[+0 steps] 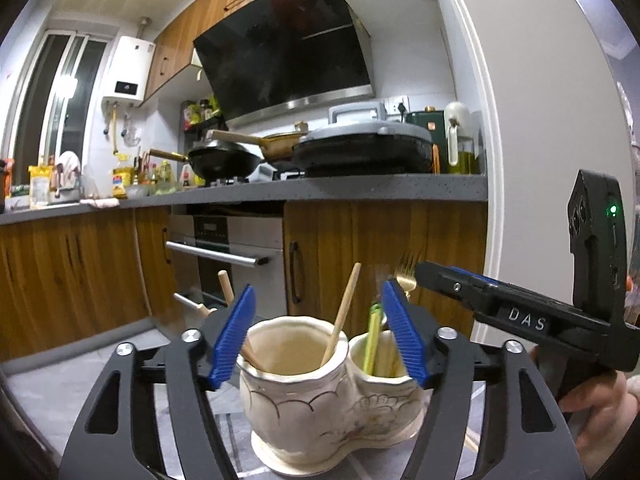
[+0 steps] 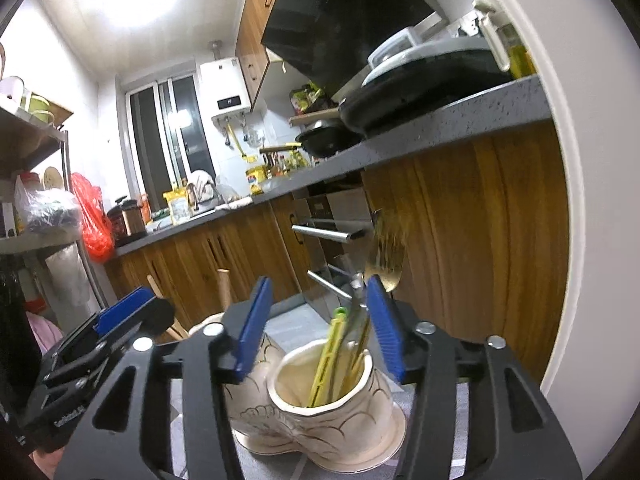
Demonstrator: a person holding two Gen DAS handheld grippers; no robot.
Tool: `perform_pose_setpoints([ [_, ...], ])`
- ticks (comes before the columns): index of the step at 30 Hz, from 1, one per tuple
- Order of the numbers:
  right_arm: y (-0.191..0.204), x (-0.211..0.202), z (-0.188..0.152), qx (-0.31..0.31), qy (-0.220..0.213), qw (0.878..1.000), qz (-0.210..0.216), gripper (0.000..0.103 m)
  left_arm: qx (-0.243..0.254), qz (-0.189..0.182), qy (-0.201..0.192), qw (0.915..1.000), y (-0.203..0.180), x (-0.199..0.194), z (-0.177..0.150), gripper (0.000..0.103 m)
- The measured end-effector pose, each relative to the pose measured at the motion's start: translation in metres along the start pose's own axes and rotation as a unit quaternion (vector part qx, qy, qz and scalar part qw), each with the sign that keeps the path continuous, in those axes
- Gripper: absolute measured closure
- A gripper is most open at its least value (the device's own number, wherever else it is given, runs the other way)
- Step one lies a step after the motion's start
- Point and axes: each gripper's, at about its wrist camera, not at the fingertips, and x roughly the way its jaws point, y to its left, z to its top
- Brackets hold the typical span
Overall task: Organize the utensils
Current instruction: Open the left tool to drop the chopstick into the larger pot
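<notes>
A cream ceramic holder with two cups stands right in front of me. Its left cup holds wooden chopsticks. Its right cup holds a green-yellow utensil and a gold fork, tines up and blurred. My left gripper is open, its blue pads on either side of the holder's top. My right gripper is open over the right cup, and its right pad is next to the fork. The right gripper also shows in the left wrist view, beside the fork.
A grey kitchen counter with pans and a stove runs behind. Below it are wood cabinets and an oven with a steel handle. A white door frame stands at right. A shelf with bags is at left.
</notes>
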Motion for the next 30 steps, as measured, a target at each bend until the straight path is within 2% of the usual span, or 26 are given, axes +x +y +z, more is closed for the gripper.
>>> perform_pose_setpoints([
  [3, -0.007, -0.007, 0.005, 0.017, -0.002, 1.0, -0.007, 0.042, -0.009, -0.003, -0.007, 0.9999, 0.002, -0.01, 0.003, 0.024],
  [9, -0.022, -0.031, 0.009, 0.044, -0.014, 0.999, -0.02, 0.02, -0.023, 0.006, -0.018, 0.9996, 0.004, -0.027, 0.003, 0.01],
  [11, -0.026, -0.042, 0.009, 0.055, -0.02, 0.998, -0.023, 0.008, -0.027, 0.011, -0.02, 0.9994, 0.005, -0.032, 0.002, 0.007],
  [12, -0.028, -0.048, 0.008, 0.06, -0.023, 0.998, -0.024, 0.005, -0.029, 0.017, -0.02, 0.9992, 0.006, -0.035, 0.001, 0.005],
  [18, -0.03, -0.073, -0.003, 0.066, -0.02, 0.997, -0.041, 0.005, -0.034, 0.038, -0.003, 0.9987, 0.007, -0.045, -0.011, 0.005],
  [30, -0.031, -0.098, -0.045, 0.029, 0.061, 0.994, -0.086, 0.005, -0.036, 0.037, 0.069, 0.9963, 0.007, -0.062, -0.043, 0.005],
])
